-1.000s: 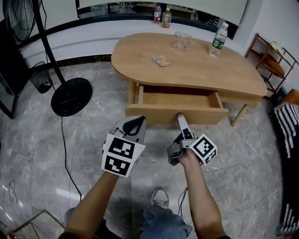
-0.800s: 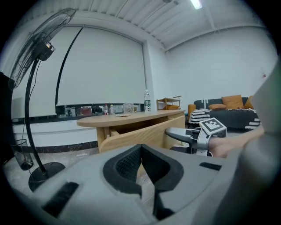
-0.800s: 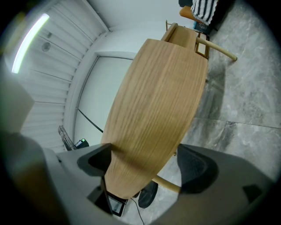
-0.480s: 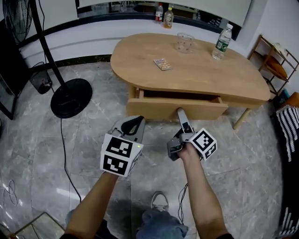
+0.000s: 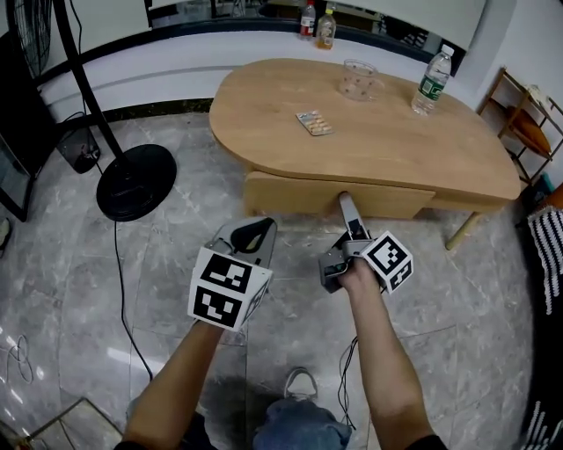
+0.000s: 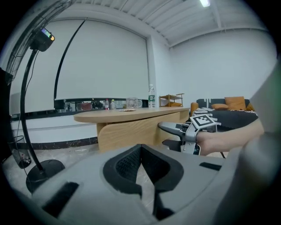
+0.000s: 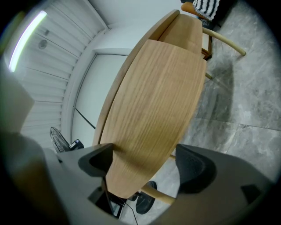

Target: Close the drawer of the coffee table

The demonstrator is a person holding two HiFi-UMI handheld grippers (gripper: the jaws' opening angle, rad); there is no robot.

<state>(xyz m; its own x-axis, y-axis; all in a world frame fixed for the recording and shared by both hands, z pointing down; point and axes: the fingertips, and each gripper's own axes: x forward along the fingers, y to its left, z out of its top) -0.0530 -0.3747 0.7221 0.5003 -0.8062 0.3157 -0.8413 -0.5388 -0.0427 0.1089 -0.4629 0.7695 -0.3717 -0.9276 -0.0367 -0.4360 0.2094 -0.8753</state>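
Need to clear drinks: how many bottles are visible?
3. One clear green-labelled plastic bottle on the oval wooden table; two smaller bottles on the ledge behind. Others possibly hidden.

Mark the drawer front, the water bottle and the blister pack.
drawer front (image 5: 299, 195): head view, bare wood left of centre.
water bottle (image 5: 429, 87): head view, its label.
blister pack (image 5: 314, 123): head view, its middle.

The left forearm (image 5: 180, 373) rises from 7 o'clock and the right forearm (image 5: 383, 356) from 5. The left gripper (image 5: 253, 228) points toward 12 o'clock, tilted slightly down, its jaws together and empty. The right gripper (image 5: 346, 204), rolled onto its side and held level, has wide jaws that are closing, with nothing pinched between them.
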